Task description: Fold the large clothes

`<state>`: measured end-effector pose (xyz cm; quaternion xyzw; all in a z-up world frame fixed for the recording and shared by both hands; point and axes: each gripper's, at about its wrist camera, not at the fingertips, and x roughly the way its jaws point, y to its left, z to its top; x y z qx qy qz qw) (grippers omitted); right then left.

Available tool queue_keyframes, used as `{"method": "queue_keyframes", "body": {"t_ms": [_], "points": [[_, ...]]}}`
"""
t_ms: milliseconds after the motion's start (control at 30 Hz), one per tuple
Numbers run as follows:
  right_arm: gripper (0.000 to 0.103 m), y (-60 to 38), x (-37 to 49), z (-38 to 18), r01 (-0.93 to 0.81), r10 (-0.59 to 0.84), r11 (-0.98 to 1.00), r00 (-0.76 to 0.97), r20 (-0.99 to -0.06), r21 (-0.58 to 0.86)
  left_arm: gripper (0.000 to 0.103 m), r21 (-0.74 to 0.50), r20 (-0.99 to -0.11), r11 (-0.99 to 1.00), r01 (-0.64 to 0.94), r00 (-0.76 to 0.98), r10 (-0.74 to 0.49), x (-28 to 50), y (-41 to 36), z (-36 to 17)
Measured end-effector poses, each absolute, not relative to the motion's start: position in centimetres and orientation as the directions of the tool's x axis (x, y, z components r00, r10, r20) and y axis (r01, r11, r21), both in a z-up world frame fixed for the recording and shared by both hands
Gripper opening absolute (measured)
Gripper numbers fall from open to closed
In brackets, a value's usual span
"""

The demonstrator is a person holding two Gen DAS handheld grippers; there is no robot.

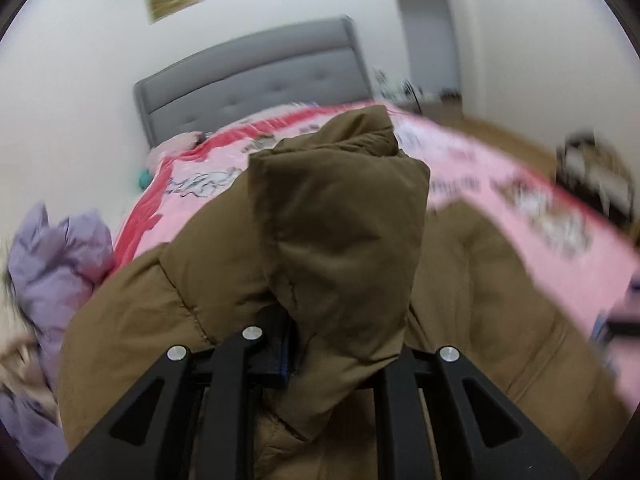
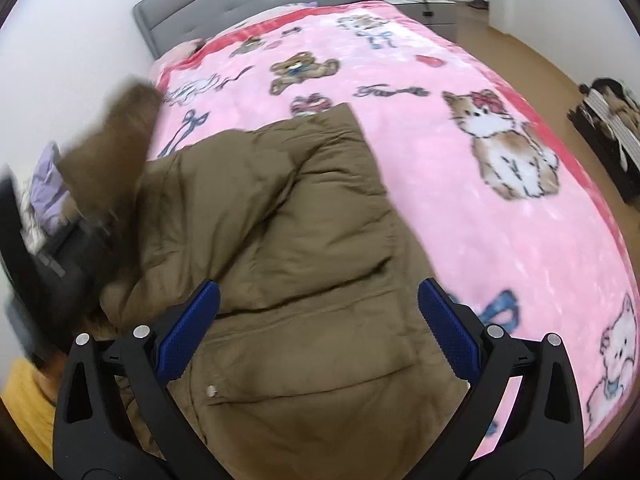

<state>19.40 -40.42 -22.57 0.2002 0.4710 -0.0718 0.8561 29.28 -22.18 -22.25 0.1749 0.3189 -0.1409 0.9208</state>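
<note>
An olive-brown padded jacket (image 2: 288, 216) lies on a pink cartoon blanket (image 2: 460, 184) covering the bed. My left gripper (image 1: 316, 344) is shut on a sleeve of the jacket (image 1: 336, 220) and holds it raised above the jacket body; the fabric hides the fingertips. That raised sleeve (image 2: 112, 148) and the left gripper (image 2: 60, 264) show blurred at the left of the right wrist view. My right gripper (image 2: 318, 320) is open and empty, hovering over the lower part of the jacket, blue pads (image 2: 448, 328) apart.
A grey headboard (image 2: 248, 4) stands at the far end. A lilac garment (image 1: 52, 264) is piled at the bed's left side. A nightstand (image 2: 432, 8) is far right, and a dark rack with items (image 2: 612, 128) stands on the wooden floor at right.
</note>
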Motion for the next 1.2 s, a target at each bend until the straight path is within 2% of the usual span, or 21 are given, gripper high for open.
{"method": "queue_keyframes", "body": {"t_ms": [133,233,333,433,467,500,567,633,667,700,733,800,867,1000,1033,1100,1200], "points": [[0.095,-41.8,20.2,-22.3,0.317,0.061,0.903,0.576,-0.815,0.292,0.016,0.382,-0.602,0.842,0.38,0.794,-0.086,28.4,-23.2,-25.6],[0.095,-42.0,22.8,-21.9,0.201,0.252,0.872,0.599,-0.76,0.447,0.016,0.449,-0.573,0.803,0.392,0.816,-0.079,27.5,-23.3,-26.5],[0.095,-40.7,27.4,-22.0,0.048,0.499,0.788,0.533,-0.683,0.614,0.017,0.469,-0.564,0.789,0.397,0.822,-0.079,27.0,-23.3,-26.6],[0.095,-38.5,31.5,-22.3,-0.022,0.596,0.752,0.451,-0.665,0.659,0.017,0.485,-0.556,0.78,0.396,0.828,-0.075,26.8,-23.3,-26.6],[0.09,-37.9,32.7,-22.5,-0.031,0.597,0.76,0.427,-0.679,0.649,0.017,0.488,-0.554,0.777,0.396,0.829,-0.075,26.6,-23.4,-26.7],[0.081,-37.2,34.0,-22.8,-0.037,0.586,0.778,0.402,-0.704,0.627,0.017,0.488,-0.551,0.777,0.398,0.831,-0.079,26.6,-23.5,-26.6],[0.075,-35.8,36.4,-23.7,-0.022,0.57,0.803,0.319,-0.757,0.596,0.017,0.496,-0.552,0.769,0.403,0.83,-0.079,26.3,-23.5,-26.8],[0.064,-35.1,37.6,-24.6,-0.004,0.589,0.793,0.265,-0.764,0.61,0.017,0.501,-0.551,0.763,0.409,0.83,-0.084,26.0,-23.6,-27.0],[0.045,-34.7,38.0,-24.9,0.0,0.601,0.784,0.252,-0.759,0.621,0.018,0.5,-0.554,0.763,0.409,0.829,-0.082,26.0,-23.6,-27.0],[0.033,-34.4,38.3,-25.2,0.001,0.594,0.79,0.247,-0.765,0.614,0.018,0.496,-0.557,0.766,0.41,0.826,-0.081,26.0,-23.5,-26.9],[0.03,-34.3,38.4,-25.4,-0.002,0.59,0.794,0.244,-0.77,0.608,0.021,0.48,-0.57,0.772,0.417,0.817,-0.086,26.1,-23.2,-26.7],[0.019,-34.2,38.4,-25.5,-0.009,0.607,0.782,0.242,-0.757,0.624,0.029,0.449,-0.581,0.789,0.419,0.808,-0.098,26.1,-22.5,-26.1],[0.015,-34.4,38.2,-24.6,-0.039,0.618,0.773,0.277,-0.736,0.634,0.047,0.421,-0.585,0.799,0.43,0.802,-0.124,25.8,-21.8,-25.3],[0.015,-34.2,38.2,-22.3,-0.126,0.585,0.807,0.307,-0.751,0.577,0.061,0.316,-0.602,0.818,0.481,0.768,-0.219,24.5,-18.7,-22.5],[0.014,-34.2,38.1,-21.9,-0.152,0.579,0.814,0.307,-0.755,0.561,0.074,0.266,-0.603,0.831,0.489,0.757,-0.252,24.3,-17.1,-21.4],[0.014,-34.2,37.9,-21.4,-0.204,0.564,0.826,0.298,-0.77,0.526,0.076,0.184,-0.605,0.864,0.468,0.747,-0.275,24.8,-13.7,-19.6],[0.015,-34.5,37.3,-22.2,-0.23,0.556,0.83,0.267,-0.787,0.508,0.079,0.143,-0.67,0.912,0.385,0.716,-0.197,27.5,-9.4,-19.0]]}}
